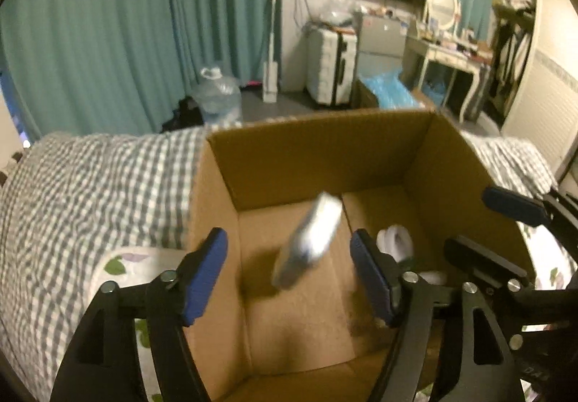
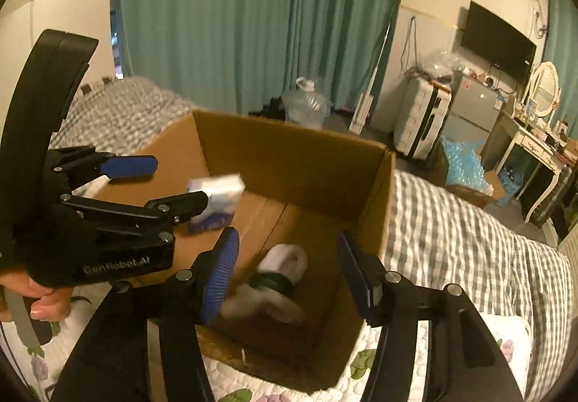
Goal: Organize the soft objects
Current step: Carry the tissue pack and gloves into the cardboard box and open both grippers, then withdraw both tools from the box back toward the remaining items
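Tongs first: the left tongs (image 1: pixel 289 279) are spread wide over the cardboard box (image 1: pixel 325 156) with nothing between the pads, and the right tongs (image 2: pixel 289 279) are just as wide apart and empty, hovering over the same box.

The thing in play looks like a soft tissue pack (image 1: pixel 310 239), blurred and tilted, apparently in mid-air just ahead of the left tongs and above the box floor. From the right wrist view it's the white and blue packet (image 2: pixel 216 199) by the tip of the left tongs, over the left half of the box. I'd guess it's light, squashy and a bit slick in its plastic wrap, so a grab across the narrow middle would hold better than pinching a corner.

Already lying in the right part of the box are white fluffy slippers (image 2: pixel 281 279), with something dark green on them I can't identify. Those look floppy and light too; taking one by the thick sole edge seems safest.

All of it sits on a bed (image 2: pixel 469 239) with a gray checked cover.
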